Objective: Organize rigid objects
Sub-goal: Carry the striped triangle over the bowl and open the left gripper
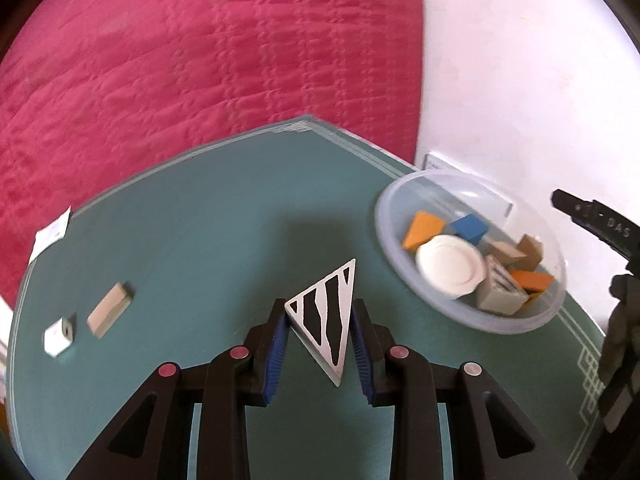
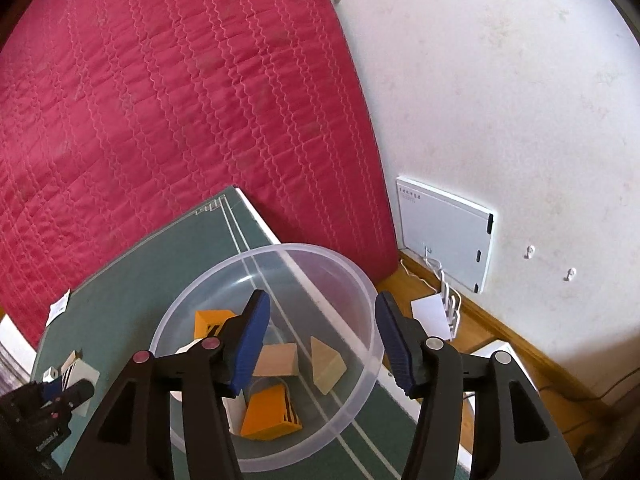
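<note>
My left gripper (image 1: 320, 308) is shut on a triangular white block with black stripes (image 1: 326, 320), held above the green table (image 1: 200, 240). To its right stands a clear plastic bowl (image 1: 384, 236) with orange, blue and wooden blocks and a white disc (image 1: 450, 266) in it. A wooden block (image 1: 109, 310) and a small white cube (image 1: 59, 336) lie on the table to the left. My right gripper (image 2: 320, 300) hangs open over the bowl (image 2: 362, 280), nothing between its pads. Below it lie an orange striped block (image 2: 272, 416) and a pale wedge (image 2: 326, 364).
A pink quilted cover (image 1: 200, 60) lies beyond the table's far edge. A white wall (image 2: 500, 100) with a white panel (image 2: 444, 232) stands at the right, above a wooden floor (image 2: 500, 336) with cables. A paper tag (image 1: 52, 236) sits at the table's left edge.
</note>
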Tool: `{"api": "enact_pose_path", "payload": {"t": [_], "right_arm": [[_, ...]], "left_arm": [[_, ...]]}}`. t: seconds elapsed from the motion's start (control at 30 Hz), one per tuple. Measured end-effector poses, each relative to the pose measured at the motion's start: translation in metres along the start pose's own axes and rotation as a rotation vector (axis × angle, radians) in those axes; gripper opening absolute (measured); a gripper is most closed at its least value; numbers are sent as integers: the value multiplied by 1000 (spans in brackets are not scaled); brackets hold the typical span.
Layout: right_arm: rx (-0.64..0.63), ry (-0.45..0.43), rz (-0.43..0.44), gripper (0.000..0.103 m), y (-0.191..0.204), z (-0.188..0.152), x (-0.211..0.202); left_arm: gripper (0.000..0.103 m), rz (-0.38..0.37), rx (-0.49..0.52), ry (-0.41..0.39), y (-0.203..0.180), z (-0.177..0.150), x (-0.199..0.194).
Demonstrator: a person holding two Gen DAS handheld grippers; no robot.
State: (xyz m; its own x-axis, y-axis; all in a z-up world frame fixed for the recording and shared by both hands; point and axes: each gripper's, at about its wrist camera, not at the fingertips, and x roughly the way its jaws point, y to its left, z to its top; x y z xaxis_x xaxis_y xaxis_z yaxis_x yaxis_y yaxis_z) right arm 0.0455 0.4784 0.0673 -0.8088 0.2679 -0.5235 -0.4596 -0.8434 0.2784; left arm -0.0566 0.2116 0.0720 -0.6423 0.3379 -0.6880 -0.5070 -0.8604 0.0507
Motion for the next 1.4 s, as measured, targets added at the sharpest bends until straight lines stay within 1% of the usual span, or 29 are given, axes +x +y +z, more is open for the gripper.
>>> {"api": "enact_pose_path", "payload": {"t": [0.27,0.33,0.5,0.67,0.7,0.73,0.8,0.87,0.97,1.03,1.1,1.2,1.33,1.4], "right_arm": [[29,-12,5,56,-5,1,-1],[35,-16,6,56,-6,2,-2],[62,-30,-3,56,-13,4,-4],[84,-29,-15,56,-19,5,-2],[86,-28,-16,57,-20,5,-2],[89,-28,-18,57,-22,4,-2],[94,-26,-21,57,-23,4,-1],[97,-25,-25,56,-25,3,-1],[96,-22,-29,56,-26,2,0],[89,-20,-30,56,-25,1,0],[82,-20,-29,56,-23,-1,-1],[72,-17,-29,57,-21,-2,1],[66,-17,-26,57,-20,-5,1],[59,-20,-23,57,-18,-6,1]], "left_arm": [[32,-67,69,-9,-38,30,9],[32,-85,81,-6,-49,32,11],[33,-153,95,6,-77,48,23],[33,-208,115,-20,-100,58,24],[40,-216,117,-23,-103,59,24],[56,-221,118,-24,-104,59,24],[70,-217,124,-46,-105,56,21],[73,-200,149,-75,-106,51,17],[80,-173,169,-86,-104,46,15],[89,-160,160,-94,-100,44,15],[95,-139,147,-105,-94,45,15],[102,-86,128,-117,-84,45,16],[102,9,111,-112,-71,40,21],[102,27,91,-100,-63,36,23]]}}
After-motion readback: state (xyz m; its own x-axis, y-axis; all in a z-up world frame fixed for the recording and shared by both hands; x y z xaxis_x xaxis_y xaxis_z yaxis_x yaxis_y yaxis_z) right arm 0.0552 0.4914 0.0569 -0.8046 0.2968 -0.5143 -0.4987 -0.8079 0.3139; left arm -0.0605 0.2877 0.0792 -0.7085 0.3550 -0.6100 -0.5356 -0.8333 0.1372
